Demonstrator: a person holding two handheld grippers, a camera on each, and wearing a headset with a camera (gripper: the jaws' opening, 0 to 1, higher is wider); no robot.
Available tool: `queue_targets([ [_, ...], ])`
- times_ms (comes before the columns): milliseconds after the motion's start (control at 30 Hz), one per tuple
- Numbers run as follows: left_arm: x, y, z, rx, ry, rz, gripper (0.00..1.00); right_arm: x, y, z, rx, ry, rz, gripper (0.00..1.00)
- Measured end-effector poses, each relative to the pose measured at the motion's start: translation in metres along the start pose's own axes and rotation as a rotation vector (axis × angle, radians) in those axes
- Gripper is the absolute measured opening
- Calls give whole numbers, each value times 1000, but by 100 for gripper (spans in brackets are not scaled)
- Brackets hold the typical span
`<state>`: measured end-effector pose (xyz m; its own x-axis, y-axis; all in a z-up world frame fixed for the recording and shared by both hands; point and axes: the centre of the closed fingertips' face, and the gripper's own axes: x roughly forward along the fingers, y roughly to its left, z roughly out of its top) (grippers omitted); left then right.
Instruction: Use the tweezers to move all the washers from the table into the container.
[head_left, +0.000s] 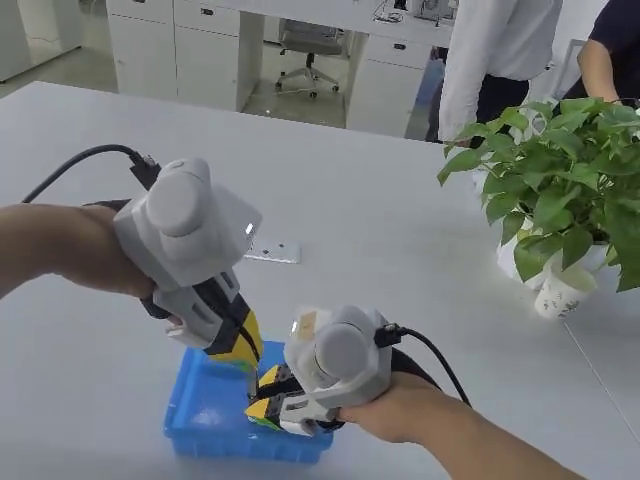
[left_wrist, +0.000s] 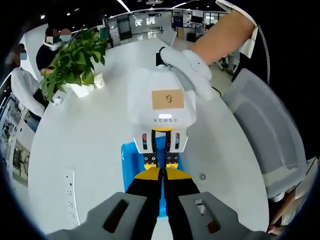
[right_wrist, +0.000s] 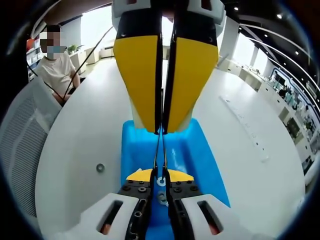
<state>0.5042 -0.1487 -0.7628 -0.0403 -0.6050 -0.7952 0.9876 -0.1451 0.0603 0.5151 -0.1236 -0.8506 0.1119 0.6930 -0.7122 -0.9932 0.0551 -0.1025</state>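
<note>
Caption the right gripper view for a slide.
Left gripper's tweezers hold a washer over the blue container; another washer lies on the table.

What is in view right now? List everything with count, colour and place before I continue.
Table: one, white.
Container: one, blue, on the table, near side.
Tweezers: one, dark, tips over the container.
Washer at tweezers' tip: one, pale, over the container.
Loose washer: one, silvery, on the table beside the container.
Outlet panel: one, white, set in the table beyond the container.
Potted plant: one, green in white pot, right side in the head view.
People: two, white and dark tops, behind the plant.
Left claw: one, yellow-tipped, shut on the tweezers.
Right claw: one, yellow-tipped, facing the left claw; grip unclear.
</note>
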Motion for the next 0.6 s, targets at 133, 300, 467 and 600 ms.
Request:
queue_targets([
  [133,-3,0,3,-1,-2,3,4,-4,1,3,-2,-6,-6,11],
  [300,-8,-2,8,-4,-4,7,4,-10,1,7,-10,-12,-11,11],
  [467,-13,-5,14,-10,-4,10,4,-16,4,12,-20,-17,-17,11],
  [600,-17,-7,18,-10,-3,11,4,-19,6,16,-27,-21,-21,11],
])
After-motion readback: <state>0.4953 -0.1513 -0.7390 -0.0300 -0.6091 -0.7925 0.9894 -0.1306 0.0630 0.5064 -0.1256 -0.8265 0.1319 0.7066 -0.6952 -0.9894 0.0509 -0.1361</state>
